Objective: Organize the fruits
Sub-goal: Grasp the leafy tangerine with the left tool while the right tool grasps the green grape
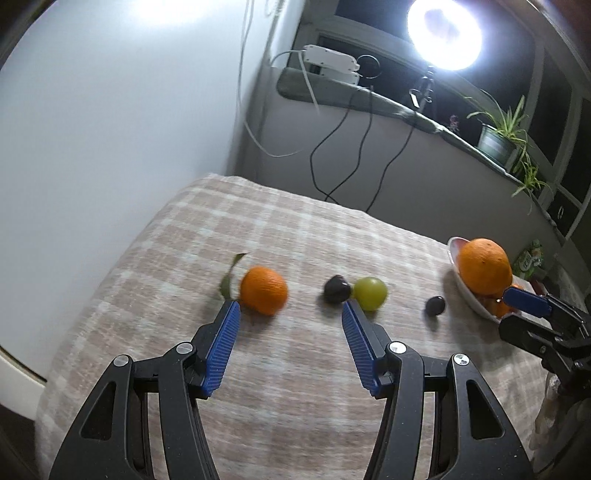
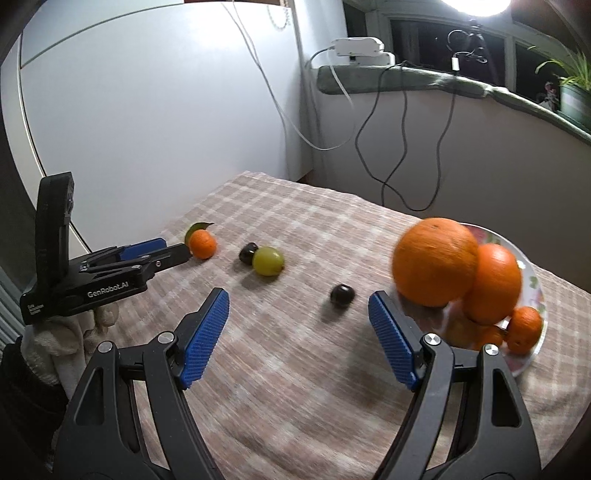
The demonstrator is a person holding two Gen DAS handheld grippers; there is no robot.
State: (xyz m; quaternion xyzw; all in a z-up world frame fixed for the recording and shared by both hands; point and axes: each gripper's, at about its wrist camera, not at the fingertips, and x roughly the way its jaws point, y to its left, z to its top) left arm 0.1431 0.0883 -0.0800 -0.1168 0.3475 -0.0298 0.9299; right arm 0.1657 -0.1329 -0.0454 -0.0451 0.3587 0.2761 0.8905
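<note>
A small orange with a green leaf [image 1: 263,290] [image 2: 201,243] lies on the checked cloth. A green grape [image 1: 370,293] [image 2: 268,261] touches a dark fruit [image 1: 337,289] [image 2: 248,252]. Another dark fruit [image 1: 435,305] [image 2: 342,295] lies alone, nearer the plate. A white plate [image 1: 476,301] [image 2: 532,280] holds a big orange [image 1: 484,266] [image 2: 436,261] and several smaller ones. My left gripper [image 1: 291,308] [image 2: 177,251] is open and empty, just short of the small orange. My right gripper [image 2: 298,300] [image 1: 517,310] is open and empty beside the plate.
The checked cloth [image 1: 295,369] covers the table, with a white wall at the left. A windowsill behind holds a power strip [image 1: 330,62], hanging cables, a ring light [image 1: 445,35] and a potted plant [image 1: 498,138].
</note>
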